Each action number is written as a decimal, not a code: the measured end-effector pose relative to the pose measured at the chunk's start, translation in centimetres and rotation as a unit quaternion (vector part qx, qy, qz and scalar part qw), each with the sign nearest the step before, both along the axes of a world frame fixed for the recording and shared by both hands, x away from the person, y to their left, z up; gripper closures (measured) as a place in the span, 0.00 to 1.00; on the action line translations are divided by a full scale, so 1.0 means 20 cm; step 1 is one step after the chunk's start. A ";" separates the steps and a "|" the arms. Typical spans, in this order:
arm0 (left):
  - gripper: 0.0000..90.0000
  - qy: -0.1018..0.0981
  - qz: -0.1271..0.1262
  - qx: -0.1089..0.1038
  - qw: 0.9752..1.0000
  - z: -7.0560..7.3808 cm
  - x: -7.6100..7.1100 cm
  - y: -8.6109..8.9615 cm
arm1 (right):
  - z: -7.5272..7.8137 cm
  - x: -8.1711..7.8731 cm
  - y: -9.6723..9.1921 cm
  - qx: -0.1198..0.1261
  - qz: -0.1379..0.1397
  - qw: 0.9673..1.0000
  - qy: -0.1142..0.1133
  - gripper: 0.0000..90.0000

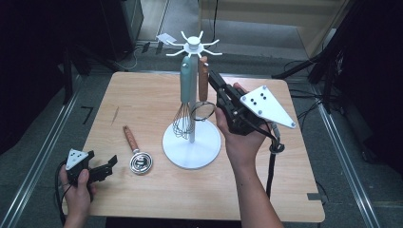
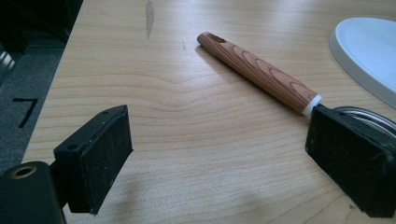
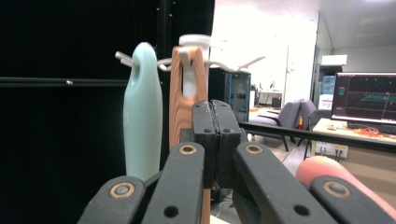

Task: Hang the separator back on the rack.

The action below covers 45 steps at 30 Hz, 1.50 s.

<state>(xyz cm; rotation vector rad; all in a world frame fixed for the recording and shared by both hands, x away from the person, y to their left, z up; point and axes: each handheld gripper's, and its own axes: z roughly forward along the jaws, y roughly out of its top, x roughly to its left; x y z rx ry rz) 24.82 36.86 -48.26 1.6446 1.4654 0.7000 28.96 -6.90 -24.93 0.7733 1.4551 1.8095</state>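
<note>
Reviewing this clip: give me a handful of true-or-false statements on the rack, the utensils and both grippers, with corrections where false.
1. The right gripper has its jaws shut. True.
2. The left gripper is clamped on a utensil. False: its jaws stand open over bare table.
3. A whisk with a pale green handle hangs on the white rack. True.
4. The wood-handled utensil on the table lies right of the rack's base. False: it lies left of it.
5. A second wooden handle hangs on the rack. True.
</note>
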 end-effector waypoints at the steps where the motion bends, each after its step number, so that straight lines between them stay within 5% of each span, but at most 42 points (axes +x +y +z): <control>1: 0.08 0.000 0.000 0.000 1.000 0.00 0.00 0.00 | 0.01 0.00 0.00 0.002 0.003 1.000 -0.001 1.00; 13: 0.08 -0.001 0.000 -0.001 1.000 0.00 0.00 0.00 | 0.10 0.01 0.00 0.011 0.032 0.999 -0.014 1.00; 27: 0.08 0.000 -0.001 0.000 1.000 0.00 0.00 0.00 | 0.10 -0.02 0.06 -0.010 0.056 0.998 -0.021 1.00; 34: 0.08 0.000 -0.001 -0.001 1.000 0.00 0.00 0.00 | 0.08 -0.01 0.02 -0.023 0.036 0.999 -0.016 1.00; 45: 0.08 0.001 -0.001 -0.002 1.000 0.00 0.00 0.00 | 0.12 0.10 -0.05 0.002 0.004 1.000 0.014 1.00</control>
